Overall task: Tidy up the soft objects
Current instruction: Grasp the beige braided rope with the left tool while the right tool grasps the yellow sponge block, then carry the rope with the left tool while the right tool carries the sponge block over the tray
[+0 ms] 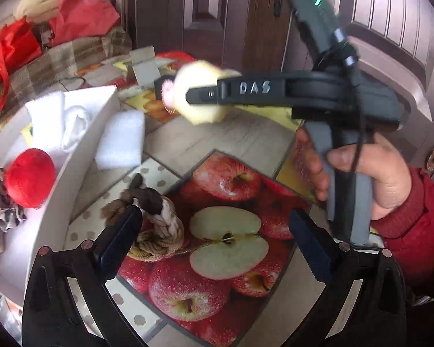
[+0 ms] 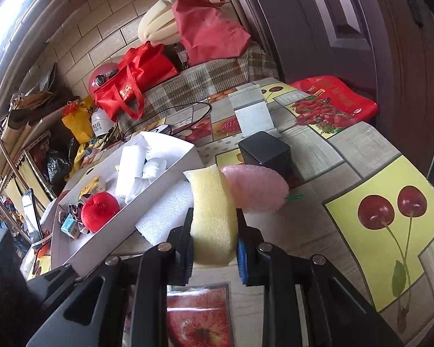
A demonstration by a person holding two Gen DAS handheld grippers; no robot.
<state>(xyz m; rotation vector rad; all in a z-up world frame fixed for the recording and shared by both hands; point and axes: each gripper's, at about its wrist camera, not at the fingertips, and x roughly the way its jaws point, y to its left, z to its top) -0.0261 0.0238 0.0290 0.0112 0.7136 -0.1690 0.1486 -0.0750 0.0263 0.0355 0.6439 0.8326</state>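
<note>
A: Start big. What is under you?

B: The tabletop, covered in a fruit-print cloth with apples and cherries. On its left side sits your white box, long and open-topped.

A: What is in the box?

B: White foam pieces toward the far end, a red plush apple nearer you, and some small packets beside it that are too jumbled to name. A white foam block lies on the tabletop just outside the box wall.

A: And your right gripper?

B: You have it closed on a yellow sponge, the sponge upright and squeezed between both fingers, held above the tabletop near the box's long wall. A pink foam piece lies just past the sponge; whether the two touch cannot be told. A black box stands behind that.

A: The left gripper?

B: Yours is wide open and holds nothing. It hangs over the apple print, with a braided rope toy in brown and cream lying by its left finger. Contact between finger and rope is unclear.

A: Can you see the sponge from the left side too?

B: Yes, blurred, at the tip of the right gripper, which your right hand grips by its handle.
</note>
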